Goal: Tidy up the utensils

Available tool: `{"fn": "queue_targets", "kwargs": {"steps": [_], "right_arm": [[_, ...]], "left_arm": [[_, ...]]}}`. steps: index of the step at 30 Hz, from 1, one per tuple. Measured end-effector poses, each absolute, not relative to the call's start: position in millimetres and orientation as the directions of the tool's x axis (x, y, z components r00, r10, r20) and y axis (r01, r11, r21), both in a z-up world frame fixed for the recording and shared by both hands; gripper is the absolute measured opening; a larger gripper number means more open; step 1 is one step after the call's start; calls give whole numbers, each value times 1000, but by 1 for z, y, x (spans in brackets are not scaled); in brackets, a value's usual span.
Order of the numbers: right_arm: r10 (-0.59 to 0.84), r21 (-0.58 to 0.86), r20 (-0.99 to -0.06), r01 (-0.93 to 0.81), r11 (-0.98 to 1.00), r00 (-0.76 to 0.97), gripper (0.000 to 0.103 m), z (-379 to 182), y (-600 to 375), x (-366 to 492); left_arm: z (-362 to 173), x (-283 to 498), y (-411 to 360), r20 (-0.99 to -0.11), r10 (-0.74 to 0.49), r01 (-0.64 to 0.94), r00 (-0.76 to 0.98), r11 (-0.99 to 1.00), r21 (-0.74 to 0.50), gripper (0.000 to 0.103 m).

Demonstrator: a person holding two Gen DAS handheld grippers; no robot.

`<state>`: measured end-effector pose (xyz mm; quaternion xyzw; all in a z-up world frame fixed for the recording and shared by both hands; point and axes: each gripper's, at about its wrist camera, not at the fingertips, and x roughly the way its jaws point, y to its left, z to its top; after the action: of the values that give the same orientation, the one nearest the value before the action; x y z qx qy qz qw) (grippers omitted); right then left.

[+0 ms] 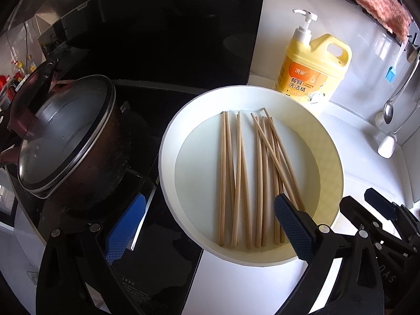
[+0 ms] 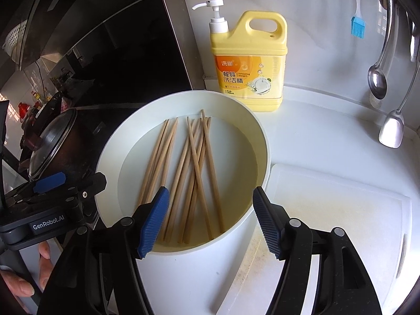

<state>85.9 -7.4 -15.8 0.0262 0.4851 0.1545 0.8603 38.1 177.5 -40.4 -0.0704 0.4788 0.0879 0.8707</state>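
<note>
chopsticks (image 2: 193, 173) lie in basin (image 2: 262, 141); both grippers hover, jaws apart.

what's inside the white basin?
Loose wooden chopsticks lie flat on the floor of the white basin, a few crossing on the right. The right tongs hover open over the near rim, hiding some near ends. No water discernible.
</note>
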Motion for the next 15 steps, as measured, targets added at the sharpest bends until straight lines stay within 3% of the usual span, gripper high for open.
{"fn": "queue_targets", "kwargs": {"steps": [15], "right_arm": [[290, 196, -827, -237, 952, 481, 64, -14, -7, 84]], "left_arm": [[-40, 38, 180, -857, 83, -214, 508, 976, -32, 97]]}}
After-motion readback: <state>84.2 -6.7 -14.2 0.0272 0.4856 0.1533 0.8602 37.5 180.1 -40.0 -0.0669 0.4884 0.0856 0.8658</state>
